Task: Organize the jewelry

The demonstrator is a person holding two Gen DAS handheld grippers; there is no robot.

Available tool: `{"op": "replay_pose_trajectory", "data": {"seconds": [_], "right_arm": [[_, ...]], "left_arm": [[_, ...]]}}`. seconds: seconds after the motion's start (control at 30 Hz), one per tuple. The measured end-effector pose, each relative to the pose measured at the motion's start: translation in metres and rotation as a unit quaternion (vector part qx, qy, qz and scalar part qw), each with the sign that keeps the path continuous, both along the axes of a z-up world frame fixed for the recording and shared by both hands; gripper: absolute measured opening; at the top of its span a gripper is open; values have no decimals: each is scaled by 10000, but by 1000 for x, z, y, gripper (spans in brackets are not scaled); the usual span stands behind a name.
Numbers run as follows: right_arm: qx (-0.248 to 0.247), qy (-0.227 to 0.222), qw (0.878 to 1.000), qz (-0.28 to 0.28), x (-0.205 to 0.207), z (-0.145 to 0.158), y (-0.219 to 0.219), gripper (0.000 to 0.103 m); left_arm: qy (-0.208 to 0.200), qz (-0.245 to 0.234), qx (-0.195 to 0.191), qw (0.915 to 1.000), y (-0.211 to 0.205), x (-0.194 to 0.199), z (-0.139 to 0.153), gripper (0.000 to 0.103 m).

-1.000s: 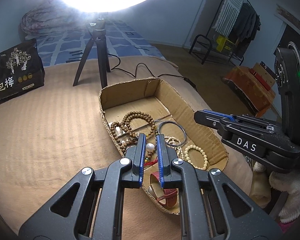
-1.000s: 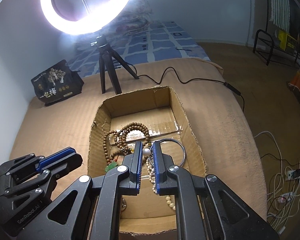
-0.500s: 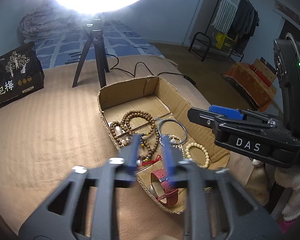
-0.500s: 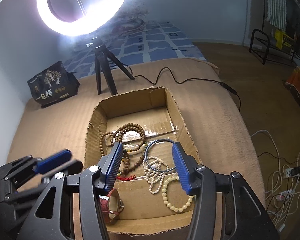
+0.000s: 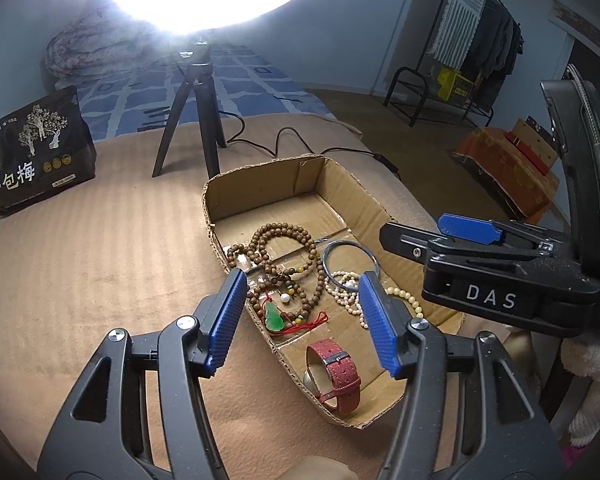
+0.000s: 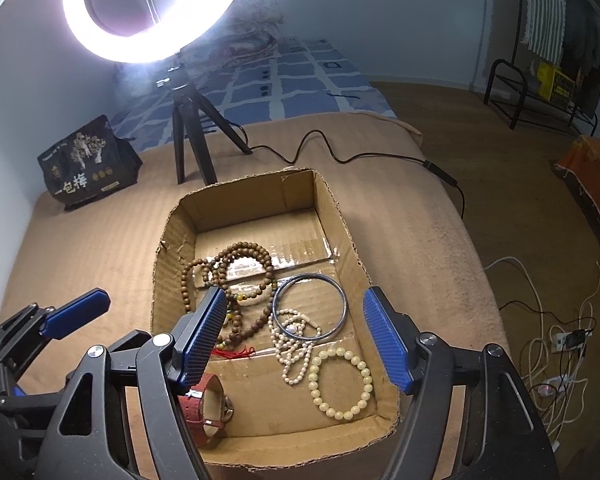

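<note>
left gripper jaws apart, empty | right gripper jaws apart, empty | jade pendant at 12 o'clock off left, nearer it

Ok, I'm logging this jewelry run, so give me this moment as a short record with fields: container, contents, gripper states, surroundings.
container: cardboard box, open top, on a tan blanket
contents: brown wooden beads, metal bangle, pearl strand, pale bead bracelet, red-strap watch, green pendant on red cord
left gripper: open, empty, over the box's near end
right gripper: open, empty, over the box
surroundings: ring light on a tripod, black bag
</note>
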State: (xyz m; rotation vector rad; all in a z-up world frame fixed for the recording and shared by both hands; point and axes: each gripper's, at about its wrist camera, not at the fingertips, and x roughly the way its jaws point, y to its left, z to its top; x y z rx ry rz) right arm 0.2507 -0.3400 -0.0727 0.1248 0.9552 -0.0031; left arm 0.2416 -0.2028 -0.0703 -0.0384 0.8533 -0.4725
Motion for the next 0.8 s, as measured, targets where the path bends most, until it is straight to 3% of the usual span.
{"op": "replay_pose_trajectory", "data": {"seconds": [0.43,0.8], "right_arm": [[5,-162,9999,-50,-15,14,2,70],[-246,-500,9984,101,-41,44,21,70]], "left_arm": [[-134,97,-36,9999,14,-12,14,60],[-417,113,-54,9991,32,-41,39,60]]}}
